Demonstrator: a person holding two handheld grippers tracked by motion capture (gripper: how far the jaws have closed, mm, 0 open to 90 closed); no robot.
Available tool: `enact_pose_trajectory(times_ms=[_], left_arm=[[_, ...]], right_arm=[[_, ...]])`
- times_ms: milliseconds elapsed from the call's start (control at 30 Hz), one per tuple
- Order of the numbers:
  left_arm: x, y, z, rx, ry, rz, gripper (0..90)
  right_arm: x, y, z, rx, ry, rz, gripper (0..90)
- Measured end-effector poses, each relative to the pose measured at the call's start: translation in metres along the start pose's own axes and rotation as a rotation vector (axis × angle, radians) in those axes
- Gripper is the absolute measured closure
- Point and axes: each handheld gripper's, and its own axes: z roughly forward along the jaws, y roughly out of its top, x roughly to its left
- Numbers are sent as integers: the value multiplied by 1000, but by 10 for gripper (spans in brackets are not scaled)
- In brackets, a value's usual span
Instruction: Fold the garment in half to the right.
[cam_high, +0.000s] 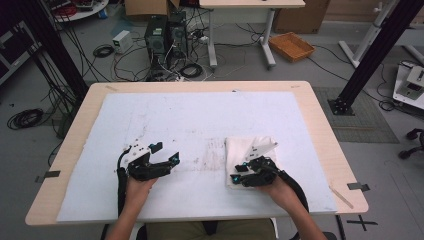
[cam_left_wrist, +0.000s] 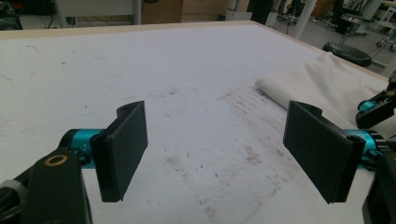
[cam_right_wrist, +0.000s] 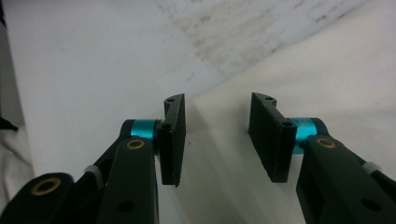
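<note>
Cloth (cam_right_wrist: 327, 70) fills the right claw (cam_right_wrist: 217, 140) view, open jaws over its edge; left claw (cam_left_wrist: 215, 154) gapes empty.

A lab: computer towers (cam_high: 165, 35), tangled floor cables (cam_high: 125, 62), black rig frames (cam_high: 372, 55) around the table (cam_high: 320, 120).

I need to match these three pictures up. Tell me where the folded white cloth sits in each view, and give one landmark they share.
High view: the folded white cloth lies right of centre on the white table cover, partly under the right tool.
Left gripper view: it lies at the right edge, beyond the right-hand jaw.
Right gripper view: it lies in the lower right, beneath and beyond the jaws.
Shared landmark: the dark smudged patch on the cover beside the cloth.
</note>
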Motion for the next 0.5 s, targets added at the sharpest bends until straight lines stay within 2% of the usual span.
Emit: enact_pose_trajectory(times_ms=[33,67,100,133,167,233,267,300,400,500], left_arm=[[0,0,0,0,0,0,219],[-1,0,0,0,-1,-2,220],[-1,0,0,1,-3,-1,219],[-1,0,0,0,-3,-2,220],[-1,0,0,2,-2,0,219],[-1,0,1,4,-3,2,219],[-1,0,1,3,-4,1,219],[-1,0,1,1,-3,-1,219],[0,0,0,-1,-2,-2,219],[0,1,-1,-9,-2,0,220]], right_arm=[[-5,1,-7,-54,-17,17,566],[-12,1,-15,-115,-56,46,566],[-20,1,-23,-162,-123,77,567],[-29,0,-30,-179,-220,104,579],[-40,-2,-36,-171,-311,137,613],[-60,-7,-41,-140,-423,207,659],[-68,-10,-41,-120,-441,238,667],[-75,-11,-39,-98,-435,256,671],[-85,-15,-27,-16,-456,245,685],[-86,-16,-27,-27,-446,268,646]])
